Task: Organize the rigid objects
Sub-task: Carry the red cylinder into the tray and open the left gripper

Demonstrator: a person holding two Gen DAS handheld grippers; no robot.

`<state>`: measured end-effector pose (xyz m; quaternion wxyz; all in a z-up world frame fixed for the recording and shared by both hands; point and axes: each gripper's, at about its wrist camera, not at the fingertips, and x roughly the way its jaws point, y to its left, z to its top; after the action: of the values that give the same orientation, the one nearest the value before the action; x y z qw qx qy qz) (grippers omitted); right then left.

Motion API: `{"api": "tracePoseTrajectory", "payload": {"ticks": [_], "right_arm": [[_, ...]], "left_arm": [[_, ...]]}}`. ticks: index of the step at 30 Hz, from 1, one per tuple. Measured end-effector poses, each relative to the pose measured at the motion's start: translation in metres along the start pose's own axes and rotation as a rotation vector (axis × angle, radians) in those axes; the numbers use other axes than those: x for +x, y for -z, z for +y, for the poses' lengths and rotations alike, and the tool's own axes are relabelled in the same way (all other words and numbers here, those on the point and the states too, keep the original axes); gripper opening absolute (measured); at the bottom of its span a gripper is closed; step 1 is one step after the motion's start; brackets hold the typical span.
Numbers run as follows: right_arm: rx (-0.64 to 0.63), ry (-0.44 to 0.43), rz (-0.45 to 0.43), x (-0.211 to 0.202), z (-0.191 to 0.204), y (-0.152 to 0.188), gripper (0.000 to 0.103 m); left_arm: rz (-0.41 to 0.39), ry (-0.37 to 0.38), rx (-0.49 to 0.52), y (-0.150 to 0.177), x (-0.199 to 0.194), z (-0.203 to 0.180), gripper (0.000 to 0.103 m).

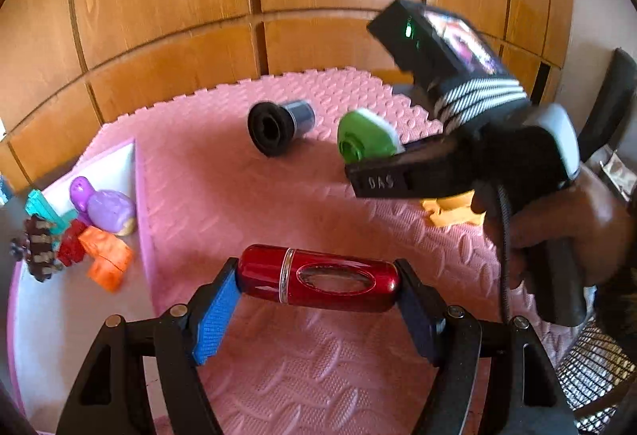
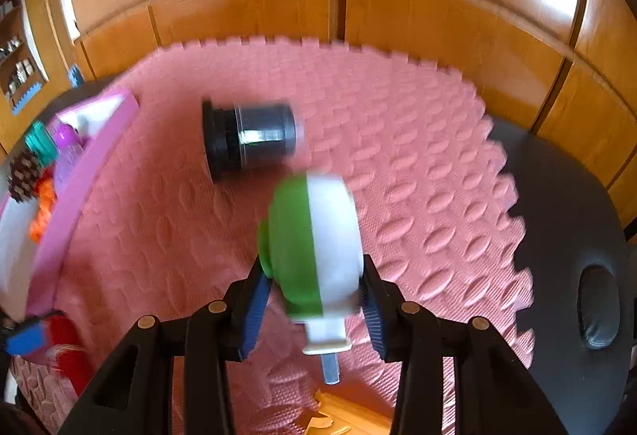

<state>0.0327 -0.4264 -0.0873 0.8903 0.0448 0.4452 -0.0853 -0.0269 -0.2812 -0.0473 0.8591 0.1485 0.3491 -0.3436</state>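
Observation:
My left gripper (image 1: pixel 318 285) is shut on a glossy red capsule-shaped case (image 1: pixel 318 277), held crosswise between its blue pads above the pink foam mat (image 1: pixel 278 204). My right gripper (image 2: pixel 314 285) is shut on a green-and-white rounded object (image 2: pixel 314 243) with a short peg at its bottom; the same green-and-white object (image 1: pixel 364 140) and right gripper (image 1: pixel 382 160) show in the left wrist view at the right. A black cylinder with a flared end (image 1: pixel 278 126) (image 2: pixel 249 140) lies on its side on the mat beyond both grippers.
A pink-rimmed white tray (image 1: pixel 131 172) (image 2: pixel 99 140) at the left holds a purple toy (image 1: pixel 105 208), orange blocks (image 1: pixel 105 255), a teal piece and a pinecone (image 1: pixel 38 247). A yellow piece (image 1: pixel 450 212) lies under the right gripper. Wooden panelled doors stand behind. A black padded surface (image 2: pixel 565 220) borders the mat's right.

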Motion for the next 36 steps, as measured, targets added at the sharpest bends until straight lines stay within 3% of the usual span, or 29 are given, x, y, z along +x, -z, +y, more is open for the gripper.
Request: {"api": "tracePoseTrajectory", "payload": {"ticks": [10,20,29,36], "right_arm": [[-0.019,0.015,-0.007,-0.002,0.004,0.002,0.042],[-0.05,0.042,-0.026,-0.002,0.009,0.004,0.043],[-0.063,0.071,-0.035,-0.002,0.013,0.005,0.043],[-0.069,0.077,-0.036,-0.002,0.015,0.005,0.043]], "left_arm": [[-0.047,-0.009,-0.041,-0.003,-0.033,0.014,0.075],[-0.043,-0.054,-0.11,-0.002,-0.049,0.047,0.075],[-0.047,-0.148,-0.276,0.008,-0.075,0.124,0.075],[0.008,-0.228,-0.463,0.04,-0.081,0.202,0.075]]}}
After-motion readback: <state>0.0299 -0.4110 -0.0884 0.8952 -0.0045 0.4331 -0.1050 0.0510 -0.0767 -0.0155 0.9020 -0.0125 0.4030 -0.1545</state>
